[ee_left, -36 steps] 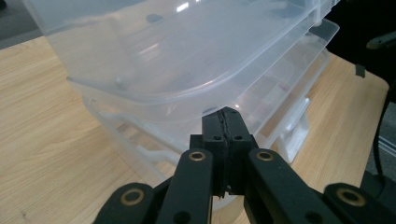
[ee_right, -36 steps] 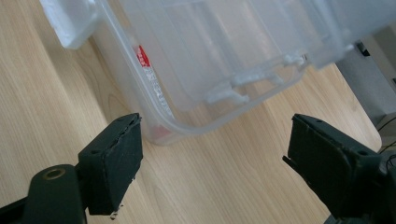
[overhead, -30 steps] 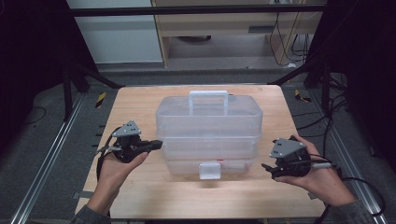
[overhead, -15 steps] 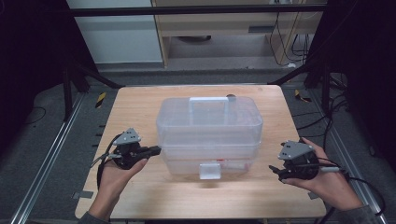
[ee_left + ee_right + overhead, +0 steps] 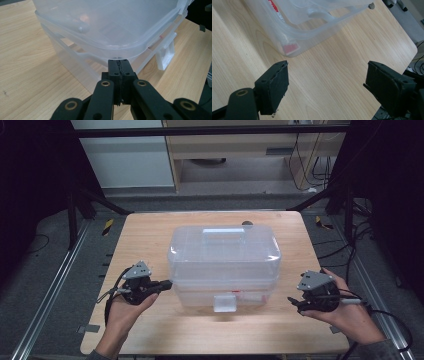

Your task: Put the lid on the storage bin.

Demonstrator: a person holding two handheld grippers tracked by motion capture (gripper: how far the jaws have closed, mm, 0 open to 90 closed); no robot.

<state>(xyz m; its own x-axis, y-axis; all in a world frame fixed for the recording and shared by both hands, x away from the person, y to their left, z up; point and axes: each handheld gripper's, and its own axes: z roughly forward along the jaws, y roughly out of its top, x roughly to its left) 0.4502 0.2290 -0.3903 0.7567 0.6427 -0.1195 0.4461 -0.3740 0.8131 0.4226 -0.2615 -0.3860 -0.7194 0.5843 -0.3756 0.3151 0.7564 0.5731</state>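
At the middle of the wooden desk (image 5: 150, 240) we find a clear plastic box (image 5: 224, 255) with its lid on, a flat handle (image 5: 223, 231) on top and a white latch (image 5: 225, 303) on the side facing the person. Bare wood runs all round it: a broad strip on the left, a similar strip on the right, a band along the near edge, and a narrower band at the far edge. A small dark round thing (image 5: 246, 224) lies on the desk just behind the box; we cannot tell what it is.

The left tool (image 5: 165, 283) is held in the left hand (image 5: 125, 307), its tip at the box's near left corner, touching or nearly so. In the left gripper view its jaws are pressed together with nothing between them, the tip (image 5: 119, 66) just under the lid's rim. That view also shows the latch (image 5: 165, 56) from the side, and the stacked clear layers of the box wall (image 5: 75, 55).

The right tool (image 5: 295, 304) sits in the right hand (image 5: 350, 315), well apart from the box, over bare wood near the desk's near right corner. In the right gripper view its jaws stand wide, holding nothing, with only wood grain (image 5: 327, 82) between them. That view picks out a small red piece (image 5: 290, 48) low inside the box corner, seen from above only as a faint red line, and the desk's rounded corner (image 5: 412, 48) with floor beyond.
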